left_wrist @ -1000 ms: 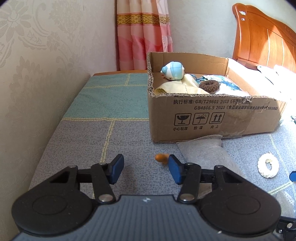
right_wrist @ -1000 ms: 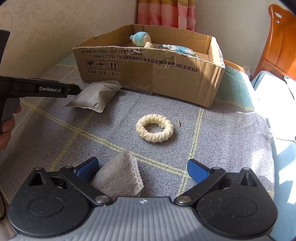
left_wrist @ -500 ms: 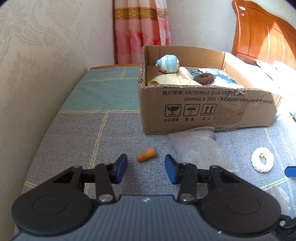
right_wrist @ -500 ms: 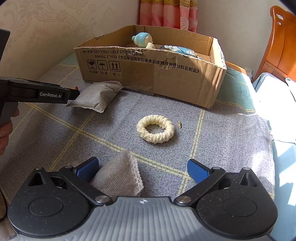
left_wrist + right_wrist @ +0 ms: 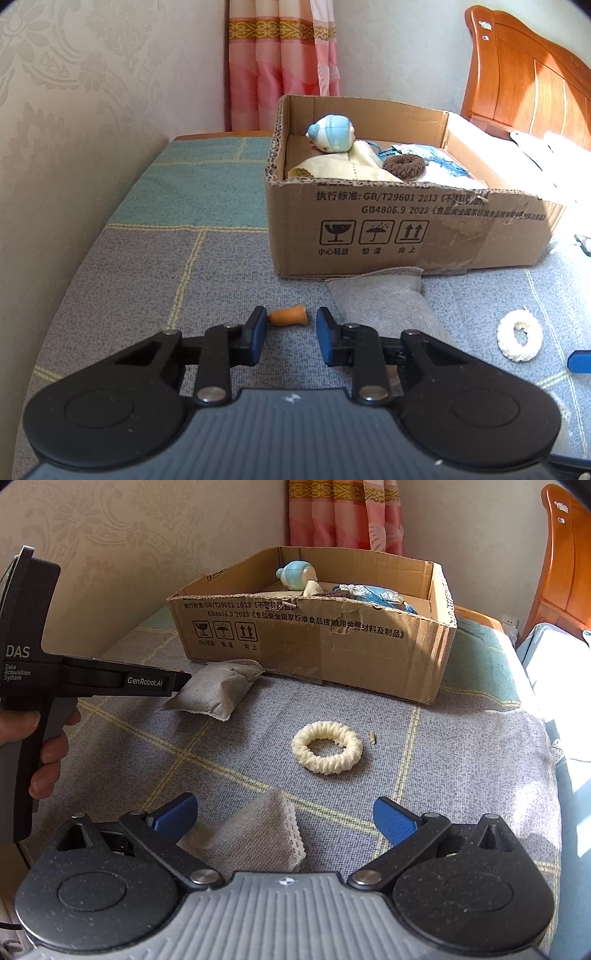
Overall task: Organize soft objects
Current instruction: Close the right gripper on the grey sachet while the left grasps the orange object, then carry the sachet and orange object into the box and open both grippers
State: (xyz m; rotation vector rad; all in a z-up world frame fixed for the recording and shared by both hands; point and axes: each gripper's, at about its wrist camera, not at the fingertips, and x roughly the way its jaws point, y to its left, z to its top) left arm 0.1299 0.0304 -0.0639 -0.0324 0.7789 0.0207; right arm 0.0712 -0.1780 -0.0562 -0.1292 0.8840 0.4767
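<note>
You are working over a bed [image 5: 155,295] covered in a grey and teal patchwork spread. Toward its far side stands an open cardboard box [image 5: 406,229], already holding a pale blue plush toy [image 5: 332,136], a yellow cloth [image 5: 343,166] and a brown scrunchie [image 5: 403,166]. It is stiff enough to drop things in without steadying it.

Touching the box's near wall lies a grey fabric pouch [image 5: 218,690], slumped and limp; it will likely sag, so take it by a bunched middle. A second grey pouch with a lace edge [image 5: 258,834] lies near your right hand-held gripper [image 5: 284,816], whose fingers are spread wide, with nothing between them but the pouch's corner below. Take its body rather than the thin edge.

A cream scrunchie [image 5: 327,747] lies alone in the middle of the spread, light and springy; pinch one side of the ring.

Smallest is an orange foam earplug [image 5: 288,317], lying on the spread just beyond the tips of your left hand-held gripper [image 5: 288,332], whose fingers are parted and not yet touching it. It looks very light and squashy, so it may roll; close gently across its thicker, flared end
</note>
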